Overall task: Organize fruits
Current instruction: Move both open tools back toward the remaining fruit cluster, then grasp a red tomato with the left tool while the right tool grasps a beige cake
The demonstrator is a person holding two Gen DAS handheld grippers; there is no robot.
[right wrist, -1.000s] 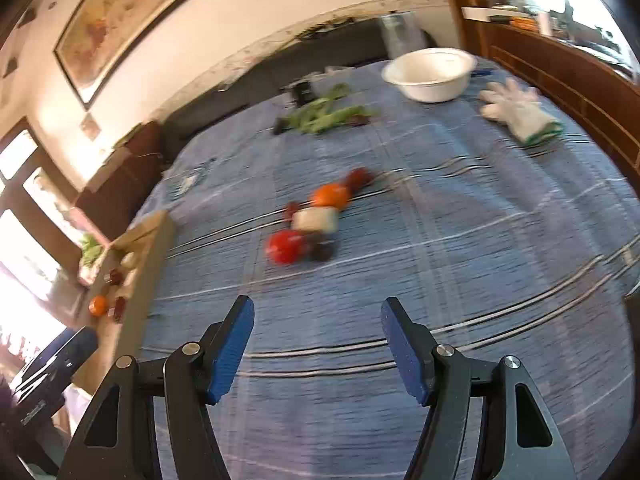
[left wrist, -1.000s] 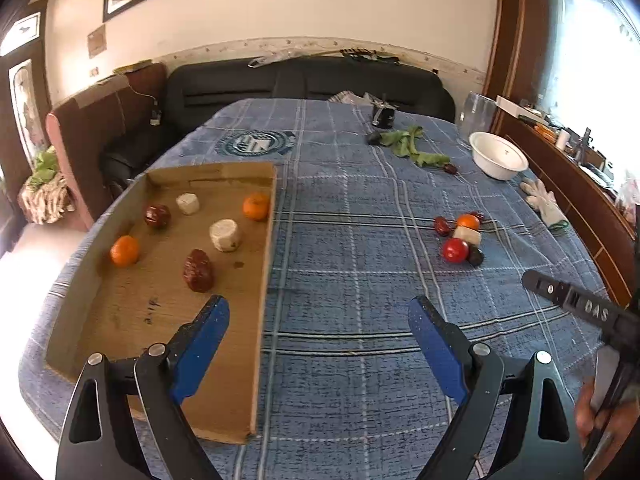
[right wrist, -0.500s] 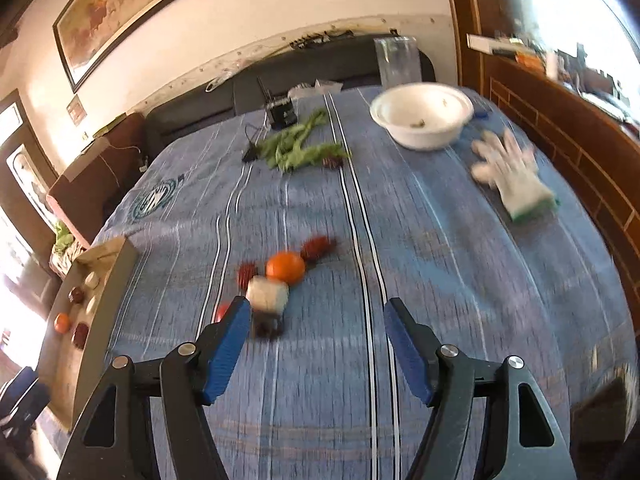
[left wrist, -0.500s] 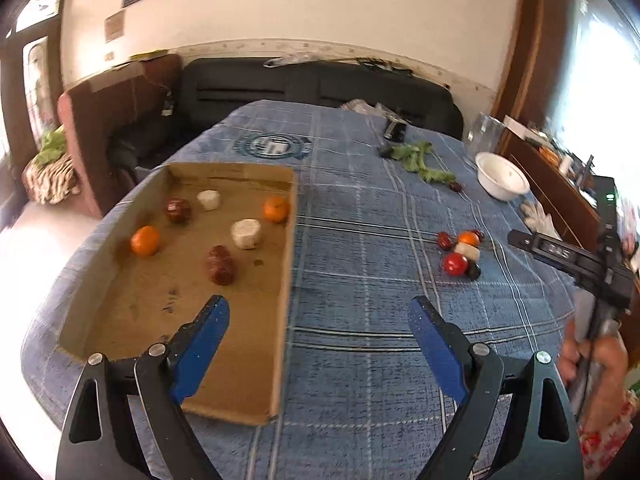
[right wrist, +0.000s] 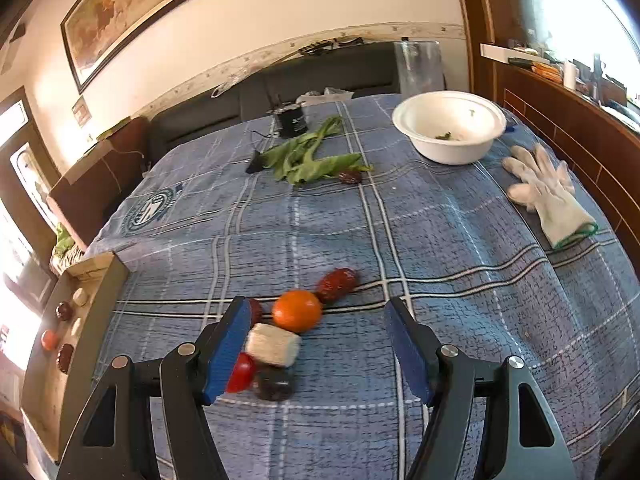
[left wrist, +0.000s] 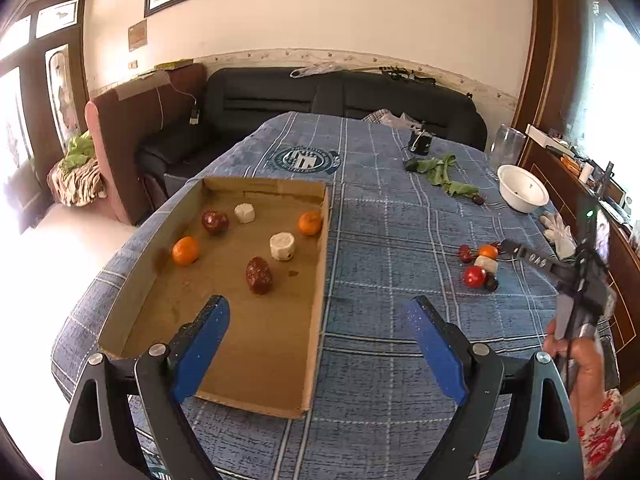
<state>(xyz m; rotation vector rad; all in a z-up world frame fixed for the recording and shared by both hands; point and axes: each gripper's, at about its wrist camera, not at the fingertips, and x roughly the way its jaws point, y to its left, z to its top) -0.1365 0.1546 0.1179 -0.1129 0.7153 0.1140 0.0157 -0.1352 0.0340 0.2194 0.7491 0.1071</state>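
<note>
A cardboard tray [left wrist: 316,280] on the blue checked cloth holds two oranges [left wrist: 185,251], two dark red dates [left wrist: 259,275] and two white pieces [left wrist: 282,246]. My left gripper [left wrist: 318,308] hovers open over the tray's near right side, holding nothing. To the right on the cloth lies a fruit cluster. It consists of an orange [right wrist: 297,315], a red date [right wrist: 337,284], a white piece [right wrist: 273,345], a tomato [right wrist: 241,372] and a dark fruit [right wrist: 274,386]. My right gripper [right wrist: 317,312] stands open just above the cluster. Its left finger hides part of the tomato.
At the far right stand a white bowl [right wrist: 450,128] and a glass jar [right wrist: 418,66], with a white glove [right wrist: 548,196] lying near the table edge. Green leaves [right wrist: 308,158], a lone date [right wrist: 351,176] and a small black device [right wrist: 292,120] lie further back. A dark sofa lies beyond the table.
My right gripper has swung in over the fruit cluster, which now sits at its fingertips. The left gripper has risen slightly, so the tray looks farther off.
</note>
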